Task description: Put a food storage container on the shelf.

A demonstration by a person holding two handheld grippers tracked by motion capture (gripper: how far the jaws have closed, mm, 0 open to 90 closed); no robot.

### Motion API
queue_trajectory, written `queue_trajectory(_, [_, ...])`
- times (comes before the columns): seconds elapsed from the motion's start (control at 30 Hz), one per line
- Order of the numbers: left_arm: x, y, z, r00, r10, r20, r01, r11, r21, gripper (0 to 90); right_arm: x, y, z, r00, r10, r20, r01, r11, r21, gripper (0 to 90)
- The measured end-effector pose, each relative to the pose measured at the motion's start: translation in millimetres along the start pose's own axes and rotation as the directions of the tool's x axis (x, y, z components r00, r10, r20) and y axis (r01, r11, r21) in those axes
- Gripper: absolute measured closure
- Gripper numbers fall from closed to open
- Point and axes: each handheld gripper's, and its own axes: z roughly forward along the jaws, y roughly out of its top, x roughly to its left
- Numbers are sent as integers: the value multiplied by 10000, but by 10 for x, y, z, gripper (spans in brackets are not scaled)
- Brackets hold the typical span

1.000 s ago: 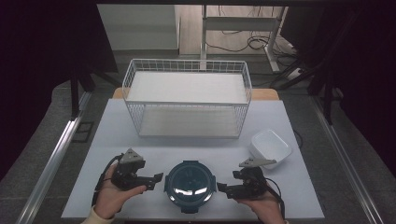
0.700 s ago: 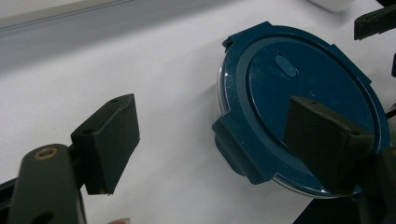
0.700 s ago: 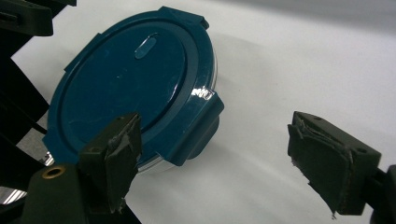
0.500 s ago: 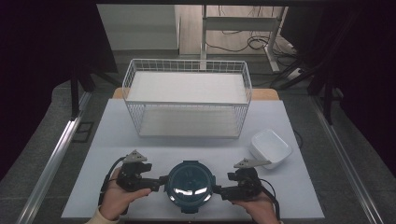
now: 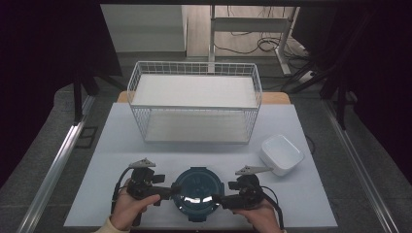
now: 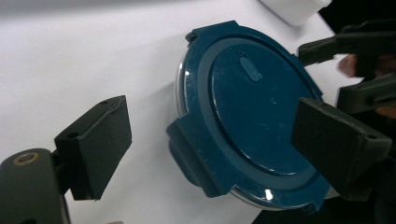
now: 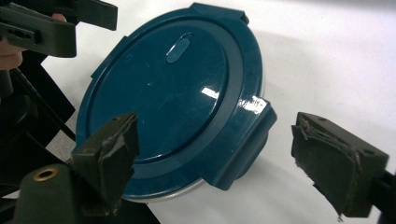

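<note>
A round container with a dark teal clip-on lid (image 5: 196, 189) sits near the table's front edge. My left gripper (image 5: 170, 190) is at its left side. In the left gripper view, the left gripper (image 6: 212, 144) is open and its jaws have just been opening; the lid's side clip (image 6: 191, 161) lies between them, untouched by the pads. My right gripper (image 5: 219, 199) is at the container's right side. In the right gripper view, the right gripper (image 7: 219, 154) is also open, its jaws just opened wider, with the opposite clip (image 7: 245, 140) between them and gaps on both sides.
A white wire basket (image 5: 194, 104) stands at the back of the white table (image 5: 97, 160). A white square dish (image 5: 281, 154) rests to the right, just behind my right gripper. The table's front edge runs close under both hands.
Both grippers have edged a little inward to the container's sides. The container has stayed where it was.
</note>
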Motion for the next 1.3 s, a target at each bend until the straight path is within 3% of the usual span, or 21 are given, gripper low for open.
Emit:
queue_trajectory(0.1, [10,-7,18,10000,-45,-28,45,10000,57,123,-2,-5,28,9999,118,18,-118,9999,57,124])
queue_trajectory(0.3, [89,-42,104,9982,-514,303,504,9982,325,126,-35,-15,83,9984,534,-197,-532,9985,107,100])
queue_trajectory(0.43, [136,-66,157,9945,-864,589,837,9953,479,126,-78,-24,106,9904,1106,-830,-1102,9939,93,93])
queue_trajectory(0.7, [161,-96,240,9881,-1234,922,1179,9910,631,129,-109,-48,216,9797,1709,-1050,-1686,9852,302,89])
queue_trajectory(0.77, [178,-110,271,9819,-1475,1189,1390,9873,775,129,-96,-48,260,9752,1910,-1116,-1878,9815,385,89])
queue_trajectory(0.93, [184,-135,316,9759,-1664,1413,1540,9835,947,135,-96,-51,292,9696,2107,-1246,-2062,9773,483,89])
queue_trajectory(1.0, [186,-149,338,9736,-1764,1446,1612,9807,1108,140,-113,-55,305,9599,2416,-1422,-2363,9702,534,91])
queue_trajectory(1.03, [189,-167,360,9670,-1973,1609,1799,9768,1166,141,-120,-59,308,9565,2524,-1465,-2469,9675,553,94])
queue_trajectory(1.07, [189,-167,360,9670,-1973,1609,1799,9768,1166,147,-126,-63,312,9545,2601,-1456,-2544,9654,570,98])
queue_trajectory(1.2, [201,-193,370,9553,-2279,1885,2074,9706,1224,169,-135,-76,322,9505,2724,-1494,-2644,9617,717,119])
queue_trajectory(1.27, [199,-204,374,9454,-2481,2112,2250,9660,1277,215,-126,-86,336,9469,2818,-1547,-2721,9588,813,140])
queue_trajectory(1.3, [192,-205,371,9465,-2474,2072,2246,9661,1275,228,-124,-88,338,9452,2883,-1532,-2785,9569,829,142])
